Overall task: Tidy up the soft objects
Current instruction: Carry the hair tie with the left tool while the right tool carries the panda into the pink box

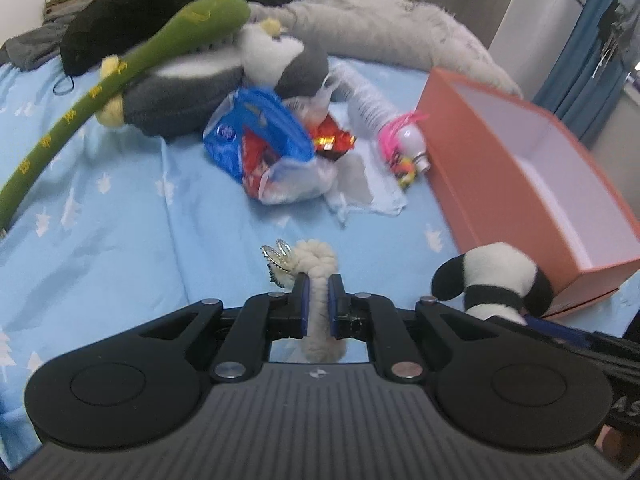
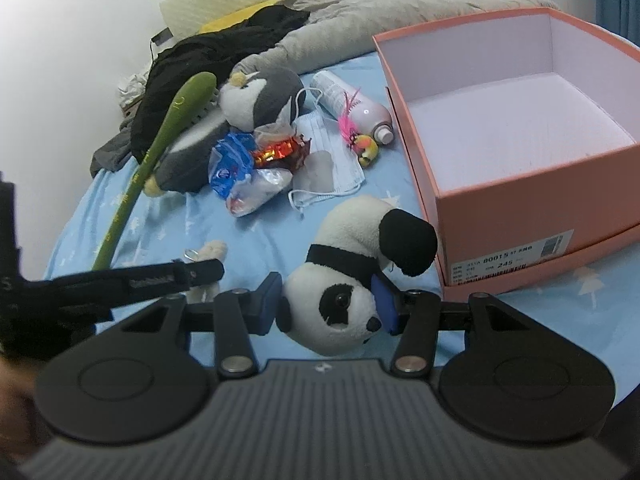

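Both grippers loaded, pick step looks done for two soft items at once. Left gripper [image 1: 318, 306]: jaws narrow, pinched on a small cream plush charm [image 1: 316, 264] with a silver metal bit at its top, lower centre of the left wrist view, held clear of the blue bed sheet [image 1: 120, 208]. Right gripper [image 2: 329, 304]: jaws about half wide, clamped on the head of the panda plush [image 2: 352, 276], lower centre of the right wrist view; the panda's body and one black limb stick out toward the box.

Orange box [image 2: 500, 204] sits open and empty on the bed, right side of both views, just beside the panda. It reads as the target bin, judging by the task.

Still on the bed, upper centre: grey penguin plush [image 2: 260, 96], green snake plush [image 2: 168, 128] lying across it, blue snack bag [image 2: 232, 168], red wrapper [image 2: 280, 152], face mask [image 2: 340, 160], white bottle [image 2: 352, 104], pink feather toy [image 2: 352, 128]. Grey and black clothes heap behind.

Next move likely: carry the panda right and up over the box rim, drop inside; then the charm the same way. Needs enough lift to clear the front wall, panda limbs dangle. Left gripper crosses near the right one, so go one at a time. Penguin and snake left for later; non-soft clutter probably stays out.
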The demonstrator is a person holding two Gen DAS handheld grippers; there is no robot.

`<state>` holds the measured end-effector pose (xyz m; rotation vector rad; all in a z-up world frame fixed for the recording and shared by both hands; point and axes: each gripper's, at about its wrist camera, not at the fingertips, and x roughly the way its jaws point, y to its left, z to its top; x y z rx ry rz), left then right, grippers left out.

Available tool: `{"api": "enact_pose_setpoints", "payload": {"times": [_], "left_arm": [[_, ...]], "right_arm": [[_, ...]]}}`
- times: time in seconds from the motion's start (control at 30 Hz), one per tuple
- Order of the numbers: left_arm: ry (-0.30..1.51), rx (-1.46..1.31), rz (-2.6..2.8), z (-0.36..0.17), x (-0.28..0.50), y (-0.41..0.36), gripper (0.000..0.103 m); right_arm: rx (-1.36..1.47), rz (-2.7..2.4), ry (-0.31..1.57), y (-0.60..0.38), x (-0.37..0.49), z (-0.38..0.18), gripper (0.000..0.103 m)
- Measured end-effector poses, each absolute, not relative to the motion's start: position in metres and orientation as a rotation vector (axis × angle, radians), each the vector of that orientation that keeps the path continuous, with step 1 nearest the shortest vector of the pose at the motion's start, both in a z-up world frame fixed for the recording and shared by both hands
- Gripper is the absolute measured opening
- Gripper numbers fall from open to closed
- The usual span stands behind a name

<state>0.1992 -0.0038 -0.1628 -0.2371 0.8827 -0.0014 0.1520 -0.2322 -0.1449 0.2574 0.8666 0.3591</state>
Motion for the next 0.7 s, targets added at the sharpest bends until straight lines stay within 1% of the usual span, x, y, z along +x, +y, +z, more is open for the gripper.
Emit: {"api": "enact_pose_setpoints", "payload": {"times": [0.5, 0.7], "left_arm": [[0.76, -0.232, -0.129, -0.081, 0.187, -0.022, 0.012], [0.731, -0.227, -0.194, -0.062, 0.19, -0.041, 0.012]], "right_arm": [[0.242, 0.362, 0.755, -0.236, 0.141, -0.088, 0.053], [0.235, 0.319, 0.694, -0.252, 0.136, -0.066, 0.053]]}}
